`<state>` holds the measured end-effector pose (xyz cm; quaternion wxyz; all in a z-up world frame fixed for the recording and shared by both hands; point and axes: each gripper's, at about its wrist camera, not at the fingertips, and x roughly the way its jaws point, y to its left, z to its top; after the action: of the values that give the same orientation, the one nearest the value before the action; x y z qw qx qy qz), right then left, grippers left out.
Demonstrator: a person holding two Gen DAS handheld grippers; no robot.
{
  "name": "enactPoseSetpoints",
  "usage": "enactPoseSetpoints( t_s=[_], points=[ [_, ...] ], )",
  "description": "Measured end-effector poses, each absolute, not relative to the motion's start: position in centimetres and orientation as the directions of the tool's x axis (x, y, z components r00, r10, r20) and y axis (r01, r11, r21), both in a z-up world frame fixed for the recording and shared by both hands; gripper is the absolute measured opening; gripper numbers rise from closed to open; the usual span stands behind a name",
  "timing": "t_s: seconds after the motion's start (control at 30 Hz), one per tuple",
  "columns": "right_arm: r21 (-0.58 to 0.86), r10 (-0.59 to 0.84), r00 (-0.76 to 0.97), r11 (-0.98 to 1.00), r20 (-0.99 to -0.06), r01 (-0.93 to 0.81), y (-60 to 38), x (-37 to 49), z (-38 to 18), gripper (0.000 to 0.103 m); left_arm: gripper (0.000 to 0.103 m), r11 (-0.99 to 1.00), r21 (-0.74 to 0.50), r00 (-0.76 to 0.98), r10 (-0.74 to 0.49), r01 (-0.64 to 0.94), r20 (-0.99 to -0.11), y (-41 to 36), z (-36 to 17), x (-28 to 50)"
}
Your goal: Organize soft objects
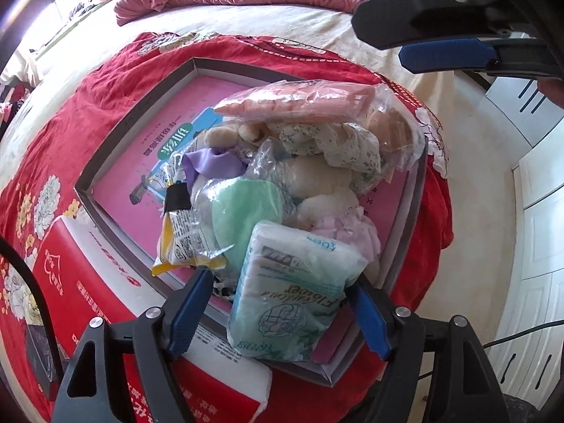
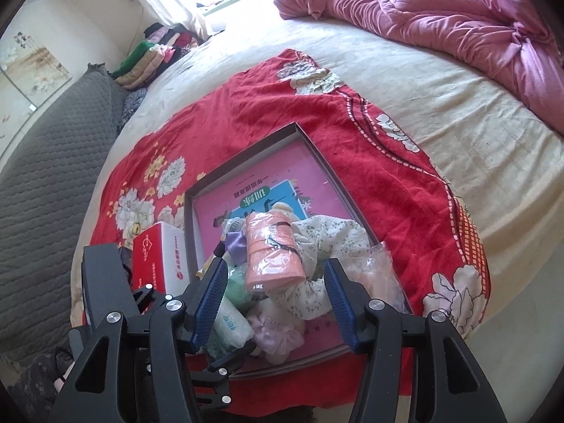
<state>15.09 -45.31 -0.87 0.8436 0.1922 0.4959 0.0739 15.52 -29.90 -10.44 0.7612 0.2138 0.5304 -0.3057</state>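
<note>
A shallow grey box [image 1: 141, 112] with a pink bottom lies on a red flowered blanket [image 1: 42, 141] and holds a heap of soft things. The heap holds a tissue pack [image 1: 292, 289], a green sponge in plastic [image 1: 246, 215], a beige plush toy [image 1: 317, 176], a floral cloth [image 1: 338, 144] and a bagged pink towel [image 1: 296, 100]. My left gripper [image 1: 278, 303] is open, its pads on either side of the tissue pack's near end. My right gripper [image 2: 275, 299] is open and empty above the heap. Its view shows the box [image 2: 246, 165], the towel [image 2: 275, 250] and the floral cloth [image 2: 335, 239].
A red and white carton [image 1: 105, 282] lies left of the box, also in the right wrist view [image 2: 158, 257]. A pink quilt [image 2: 458, 24] is bunched at the far side of the cream bed [image 2: 423, 105]. White cabinets [image 1: 528, 246] stand right, a grey cushion [image 2: 46, 176] left.
</note>
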Motion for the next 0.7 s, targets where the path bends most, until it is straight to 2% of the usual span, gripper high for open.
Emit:
enactPoseSetpoints(
  t_s=[0.4, 0.5, 0.7],
  points=[
    [0.395, 0.303, 0.517, 0.916, -0.801, 0.075, -45.5, 13.8, 0.2, 0.059, 0.083, 0.715, -0.008, 0.249, -0.254, 0.699, -0.935, -29.5, -9.6, 14.5],
    [0.391, 0.299, 0.524, 0.917, -0.797, 0.073, -45.5, 13.6, 0.7, 0.067, 0.083, 0.718, -0.006, 0.257, -0.257, 0.696, -0.932, -29.3, -9.2, 14.2],
    [0.388, 0.294, 0.544, 0.919, -0.786, 0.065, -45.2, 13.0, 1.9, 0.069, 0.084, 0.725, -0.007, 0.288, -0.282, 0.689, -0.915, -28.9, -7.4, 13.5]
  ],
)
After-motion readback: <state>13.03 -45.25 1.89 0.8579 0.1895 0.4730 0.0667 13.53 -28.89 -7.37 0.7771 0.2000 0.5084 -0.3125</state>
